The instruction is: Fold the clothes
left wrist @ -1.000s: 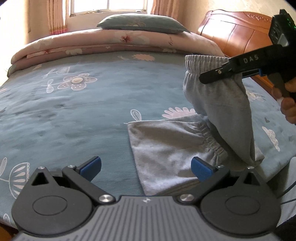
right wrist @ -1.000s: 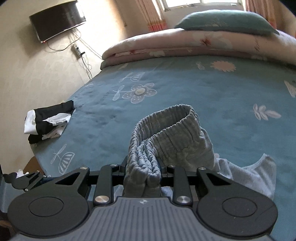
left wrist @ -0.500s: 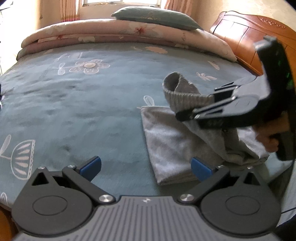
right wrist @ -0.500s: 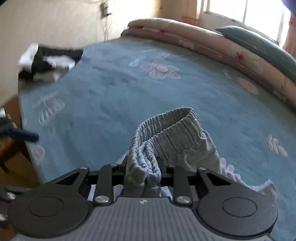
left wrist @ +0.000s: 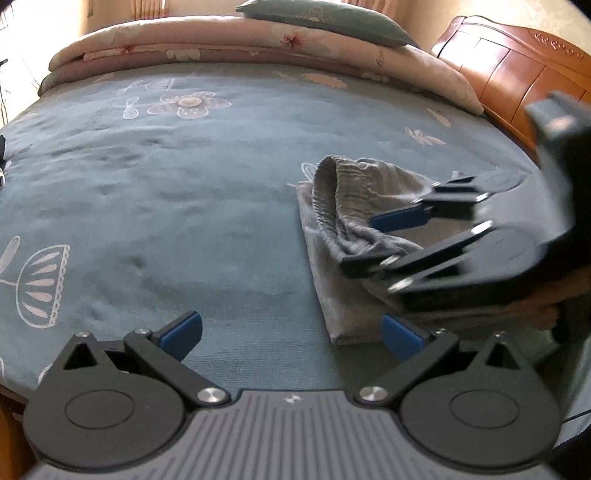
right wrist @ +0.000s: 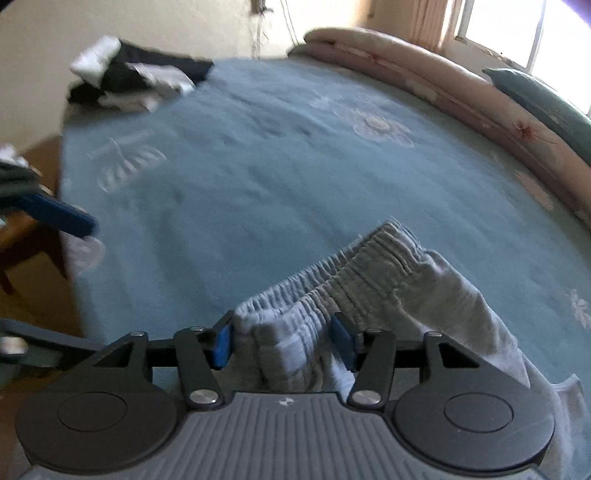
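Note:
Grey sweatpants (left wrist: pixel 332 291) lie folded on the teal bedspread, right of centre in the left wrist view. Their elastic waistband (right wrist: pixel 332 273) is doubled over on top. My right gripper (right wrist: pixel 282 343) is low over the pile with its blue pads (right wrist: pixel 222 345) spread apart. The waistband sits loosely between them. In the left wrist view that gripper (left wrist: pixel 369 240) comes in from the right, jaws parted around the waistband. My left gripper (left wrist: pixel 291 332) is open and empty at the near edge of the bed. Its right pad (left wrist: pixel 400 338) is close to the pants' front corner.
A black and white heap of clothes (right wrist: pixel 136 77) lies at the bed's far left corner. A rolled pink quilt (left wrist: pixel 240 40) and a teal pillow (left wrist: pixel 325 16) line the window side. A wooden headboard (left wrist: pixel 517 66) stands at the right. A hand (left wrist: pixel 535 306) holds the right gripper.
The right gripper lowered the lifted waistband onto the folded pants and its jaws spread from shut to apart. The left gripper stayed open near the bed's edge.

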A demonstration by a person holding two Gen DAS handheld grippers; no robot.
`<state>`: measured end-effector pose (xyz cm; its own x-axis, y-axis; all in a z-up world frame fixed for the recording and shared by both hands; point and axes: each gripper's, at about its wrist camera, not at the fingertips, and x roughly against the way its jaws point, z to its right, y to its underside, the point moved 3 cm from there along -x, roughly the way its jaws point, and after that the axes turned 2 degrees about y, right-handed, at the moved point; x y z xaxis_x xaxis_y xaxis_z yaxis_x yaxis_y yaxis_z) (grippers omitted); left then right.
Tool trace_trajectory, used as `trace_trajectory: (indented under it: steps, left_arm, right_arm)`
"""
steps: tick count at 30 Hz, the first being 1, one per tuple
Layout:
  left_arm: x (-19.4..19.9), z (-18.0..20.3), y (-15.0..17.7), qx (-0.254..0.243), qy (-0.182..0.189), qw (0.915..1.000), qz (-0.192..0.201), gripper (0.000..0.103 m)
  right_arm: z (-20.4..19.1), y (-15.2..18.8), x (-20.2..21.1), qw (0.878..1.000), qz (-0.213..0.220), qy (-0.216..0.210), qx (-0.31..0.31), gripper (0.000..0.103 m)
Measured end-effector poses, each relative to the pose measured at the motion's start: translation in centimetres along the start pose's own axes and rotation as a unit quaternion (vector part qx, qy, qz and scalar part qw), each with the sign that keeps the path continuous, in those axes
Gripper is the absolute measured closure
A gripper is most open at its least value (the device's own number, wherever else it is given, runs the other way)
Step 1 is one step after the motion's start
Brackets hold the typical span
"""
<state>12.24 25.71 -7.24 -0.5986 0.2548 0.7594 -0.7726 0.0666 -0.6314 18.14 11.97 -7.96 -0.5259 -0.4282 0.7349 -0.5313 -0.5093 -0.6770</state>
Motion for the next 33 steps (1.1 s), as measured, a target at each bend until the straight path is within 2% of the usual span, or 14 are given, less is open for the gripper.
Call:
trace_trajectory:
  steps: [2, 5, 8, 9, 13, 19, 20, 22, 23, 24, 25, 28, 33]
  left_arm:
    - [-0.2, 0.0, -0.1, 0.002, 0.0, 1.0, 0.001, 0.001]
    - [-0.3, 0.3, -0.3, -0.004, 0.007, 0.9999, 0.006, 0.001]
    - [-0.6, 0.5, -0.4, -0.007, 0.011, 0.9999, 0.005, 0.001]
    - [-0.6, 0.6, -0.4, -0.007, 0.012, 0.9999, 0.005, 0.001]
    - [-0.9, 0.7, -0.3, -0.008, 0.014, 0.9999, 0.001, 0.001]
    - [-1.4, 1.0, -0.2, -0.01, 0.016, 0.9998, -0.005, 0.001]
    - [-1.5, 1.0, -0.2, -0.01, 0.017, 0.9998, -0.006, 0.001]
    - [-1.6, 1.0, -0.2, -0.01, 0.017, 0.9998, -0.008, 0.001]
    - [-1.6, 1.1, -0.2, -0.011, 0.017, 0.9998, -0.008, 0.001]
    - [-1.7, 1.1, -0.1, -0.011, 0.016, 0.9998, -0.009, 0.001]
    - [-1.7, 1.1, -0.1, -0.011, 0.016, 0.9998, -0.009, 0.001]
    - [-1.6, 1.1, 0.0, -0.011, 0.015, 0.9998, -0.009, 0.001]
    - [-1.7, 1.1, 0.0, -0.01, 0.012, 0.9998, -0.011, 0.001]
  right_arm:
    - [1.3, -0.2, 2.1, 0.998, 0.026, -0.037, -0.039, 0.044]
    - [3.1, 0.9, 3.7, 0.999, 0.027, -0.016, -0.039, 0.046]
    - [4.8, 2.0, 5.1, 0.999, 0.026, 0.008, -0.037, 0.066]
    - [5.4, 2.4, 5.6, 0.999, 0.026, 0.016, -0.036, 0.066]
    - [4.5, 4.5, 5.2, 1.0, 0.007, 0.001, -0.017, 0.065]
    - [2.5, 5.9, 4.0, 1.0, -0.011, -0.009, 0.011, 0.058]
    - [2.3, 6.0, 3.9, 1.0, -0.014, -0.009, 0.015, 0.053]
    - [1.9, 6.2, 3.6, 0.999, -0.017, -0.003, 0.031, 0.053]
    - [1.7, 6.3, 3.5, 0.999, -0.018, 0.001, 0.04, 0.061]
    - [1.7, 6.3, 3.3, 0.999, -0.02, 0.0, 0.039, 0.082]
    - [1.8, 6.2, 3.2, 0.999, -0.021, -0.002, 0.038, 0.089]
    - [2.4, 5.1, 4.4, 1.0, 0.004, -0.003, 0.015, 0.096]
    - [1.8, 3.0, 5.8, 0.999, 0.04, -0.01, 0.03, 0.096]
